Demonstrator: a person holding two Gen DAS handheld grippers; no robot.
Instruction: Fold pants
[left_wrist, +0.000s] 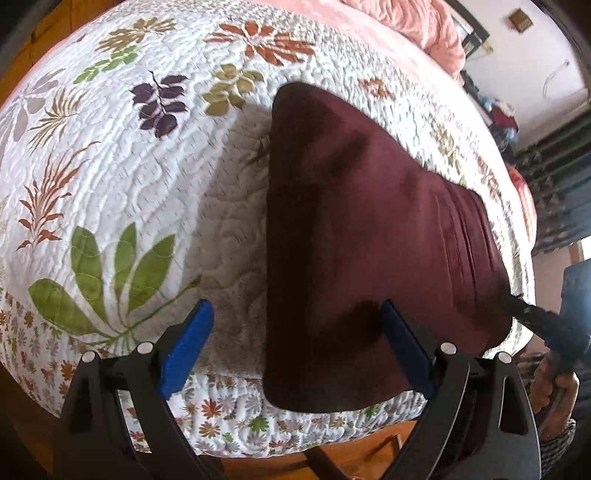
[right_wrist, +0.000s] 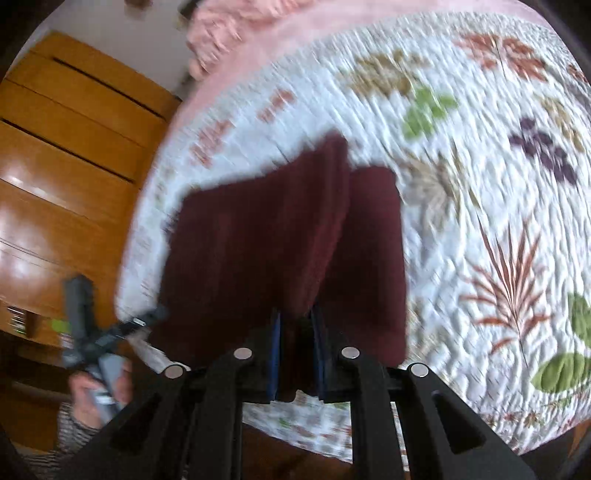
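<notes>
Dark maroon pants (left_wrist: 369, 240) lie folded on the white floral quilt (left_wrist: 122, 177) near the bed's front edge. My left gripper (left_wrist: 295, 314) is open, its blue fingers (left_wrist: 184, 347) straddling the pants' left edge, with one finger over the quilt and the other over the cloth. My right gripper (right_wrist: 297, 321) is shut on a raised fold of the pants (right_wrist: 266, 240), lifting it above the lower layer. In the left wrist view the right gripper's tip (left_wrist: 532, 317) meets the pants' right edge.
A pink blanket (left_wrist: 406, 22) is bunched at the far end of the bed. A wooden wardrobe (right_wrist: 66, 155) stands beside the bed. Wooden floor shows below the quilt's front edge (left_wrist: 258, 424).
</notes>
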